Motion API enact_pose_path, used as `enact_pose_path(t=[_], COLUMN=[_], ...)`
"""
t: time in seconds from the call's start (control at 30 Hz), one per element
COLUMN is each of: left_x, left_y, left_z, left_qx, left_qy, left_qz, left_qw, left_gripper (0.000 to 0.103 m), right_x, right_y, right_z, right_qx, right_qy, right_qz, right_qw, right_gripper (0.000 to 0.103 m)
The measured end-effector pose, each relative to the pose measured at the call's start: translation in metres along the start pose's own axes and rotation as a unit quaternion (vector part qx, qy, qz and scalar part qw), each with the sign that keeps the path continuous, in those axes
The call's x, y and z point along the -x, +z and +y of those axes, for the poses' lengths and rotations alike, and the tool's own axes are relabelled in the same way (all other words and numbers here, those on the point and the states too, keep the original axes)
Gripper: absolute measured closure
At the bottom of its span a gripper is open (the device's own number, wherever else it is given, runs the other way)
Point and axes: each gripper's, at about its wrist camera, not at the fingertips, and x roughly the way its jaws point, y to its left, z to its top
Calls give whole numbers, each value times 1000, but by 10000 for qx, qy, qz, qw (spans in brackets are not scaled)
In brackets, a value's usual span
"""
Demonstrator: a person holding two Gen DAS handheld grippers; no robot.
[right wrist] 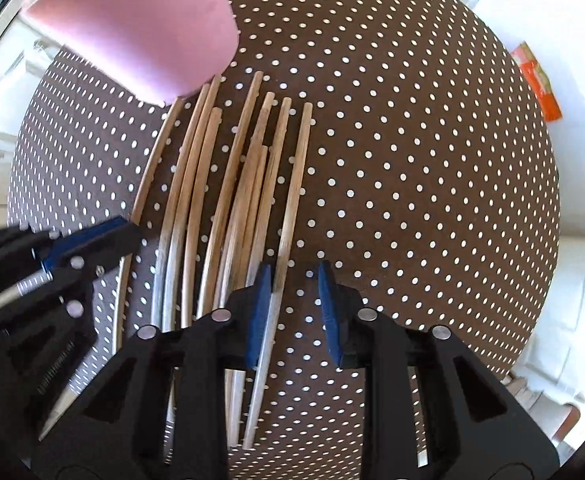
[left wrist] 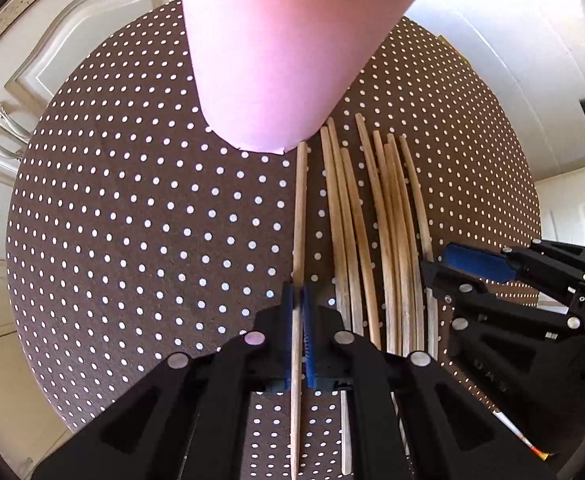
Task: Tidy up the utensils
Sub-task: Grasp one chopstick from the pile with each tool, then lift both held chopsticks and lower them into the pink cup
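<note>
Left gripper (left wrist: 300,300) is clamped down on one chopstick (left wrist: 299,216), off to the side of the chopstick pile (right wrist: 228,200) on the polka-dot table (right wrist: 412,160). Right gripper (right wrist: 294,300) hangs released over the pile's outermost stick, nothing pinched. Pink cup (left wrist: 280,60) stands just past the tips.

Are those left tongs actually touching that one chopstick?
Touching. The left wrist view shows the left tongs shut on the chopstick, blue pads pressing both sides.
</note>
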Motion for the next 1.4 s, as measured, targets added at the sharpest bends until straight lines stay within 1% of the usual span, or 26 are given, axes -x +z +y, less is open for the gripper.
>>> enact_pose_path(t=[0.1,0.13,0.2,0.27,0.37,0.43,0.63,0.7,0.77,0.83,0.93,1.03,1.23,1.4], left_x=[-2,-2,-3,-2,-1,2,25,38,51,66,86,104,142,182], left_y=[2,2,1,-2,-8,-15,-31,-36,-41,-46,-48,-50,-35,-26], left_z=[-3,-4,-5,-6,-8,-10,-20,-24,-26,-28,-29,-30,-27,-22], left_qx=[-23,-43,-34,-71,-135,-155,-389,-506,-587,-684,-694,-724,-716,-633], left_qy=[62,99,96,99,113,18,-385,-481,-592,-679,-824,-900,-994,-1054], left_qz=[39,30,-27,-86,-175,-236,-713,-938,-1145,-1418,-1750,-2025,-2536,-3023], left_qw=[10000,9999,9999,9999,9997,9996,9960,9931,9899,9852,9786,9724,9595,9453], left_gripper=[97,97,97,98,98,98,98,98,98,98,98,98,98,98], right_x=[-2,-1,-3,-3,-3,-1,21,34,46,65,94,121,172,207], right_y=[3,4,2,-2,-5,-10,-30,-36,-43,-50,-59,-65,-64,-54], right_z=[5,4,-4,-17,-29,-38,-49,-51,-51,-50,-57,-62,-59,-52], right_qx=[60,64,4,-133,-326,-438,-656,-707,-692,-651,-607,-537,-388,-200], right_qy=[-43,-40,-37,160,554,736,1181,1363,1453,1578,1681,1755,1857,1868], right_qz=[16,7,-44,-97,-148,-204,-587,-798,-971,-1256,-1676,-2109,-2792,-3336], right_qw=[10000,10000,10000,9997,9978,9961,9891,9849,9822,9773,9695,9601,9413,9238], right_gripper=[80,82,93,97,97,97,97,97,97,97,97,97,97,97])
